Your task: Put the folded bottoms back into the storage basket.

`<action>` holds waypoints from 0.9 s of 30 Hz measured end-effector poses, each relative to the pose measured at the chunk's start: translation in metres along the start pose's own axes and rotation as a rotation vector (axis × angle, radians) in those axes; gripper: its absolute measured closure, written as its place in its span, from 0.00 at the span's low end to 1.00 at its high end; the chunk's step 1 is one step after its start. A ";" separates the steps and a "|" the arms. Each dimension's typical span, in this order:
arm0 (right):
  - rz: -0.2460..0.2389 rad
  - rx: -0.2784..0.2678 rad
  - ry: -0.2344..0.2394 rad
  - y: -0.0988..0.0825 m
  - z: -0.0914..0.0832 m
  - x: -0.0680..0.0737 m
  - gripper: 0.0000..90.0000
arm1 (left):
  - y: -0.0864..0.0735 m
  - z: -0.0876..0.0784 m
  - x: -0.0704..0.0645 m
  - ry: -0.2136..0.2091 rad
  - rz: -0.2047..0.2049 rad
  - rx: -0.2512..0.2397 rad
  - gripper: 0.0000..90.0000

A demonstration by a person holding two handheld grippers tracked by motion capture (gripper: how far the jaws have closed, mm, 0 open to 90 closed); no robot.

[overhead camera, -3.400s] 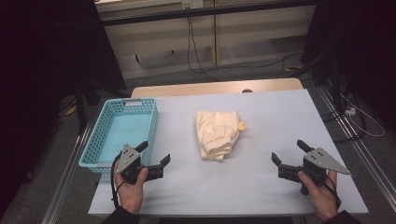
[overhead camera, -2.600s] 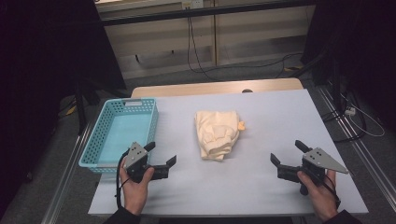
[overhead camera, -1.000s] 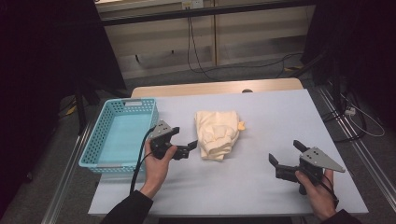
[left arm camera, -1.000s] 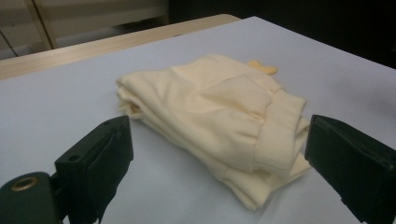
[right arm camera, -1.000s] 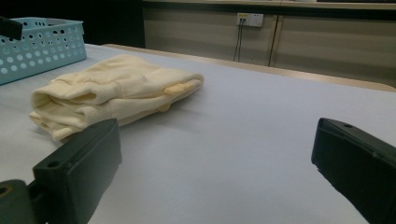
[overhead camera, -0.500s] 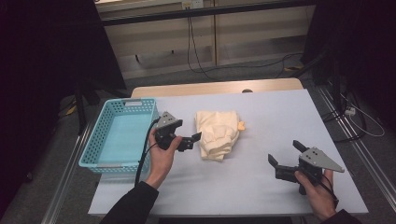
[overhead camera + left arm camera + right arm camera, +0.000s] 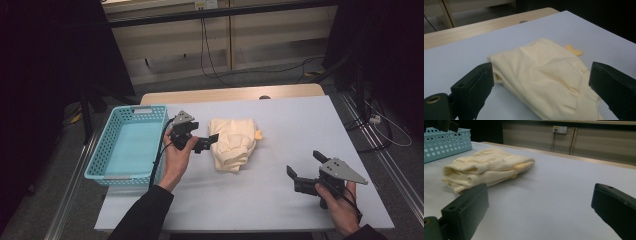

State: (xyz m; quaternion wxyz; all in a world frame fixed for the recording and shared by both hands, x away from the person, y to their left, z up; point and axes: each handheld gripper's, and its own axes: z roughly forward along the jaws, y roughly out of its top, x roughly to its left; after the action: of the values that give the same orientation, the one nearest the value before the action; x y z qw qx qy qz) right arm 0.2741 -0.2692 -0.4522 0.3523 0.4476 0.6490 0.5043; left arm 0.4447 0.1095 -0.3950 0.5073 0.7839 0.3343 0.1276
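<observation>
Beyond the white table [image 7: 300, 125], pale wall panels [image 7: 260, 40], trailing cables [image 7: 280, 70] and dark floor.

The folded garment [image 7: 233, 145] is soft cream cloth with a fine knit, matt, and its cuffs are ribbed. The basket [image 7: 131, 144] at 9 o'clock of it is pale blue plastic, pierced with small holes, slightly shiny. The table [image 7: 280, 120] has a smooth matt pale grey top, with a light wood edge at 12 o'clock. The left gripper [image 7: 200, 137] has jaws of matt black plastic.
</observation>
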 end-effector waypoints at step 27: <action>0.001 0.001 0.000 0.000 0.001 0.001 0.01 | 0.003 0.044 0.016 0.020 -0.073 0.122 0.10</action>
State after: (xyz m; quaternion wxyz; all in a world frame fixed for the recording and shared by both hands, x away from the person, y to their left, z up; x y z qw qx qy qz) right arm 0.2743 -0.2684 -0.4525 0.3519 0.4481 0.6490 0.5041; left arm 0.4812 0.0883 -0.4147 0.4594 0.7995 0.3748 0.0963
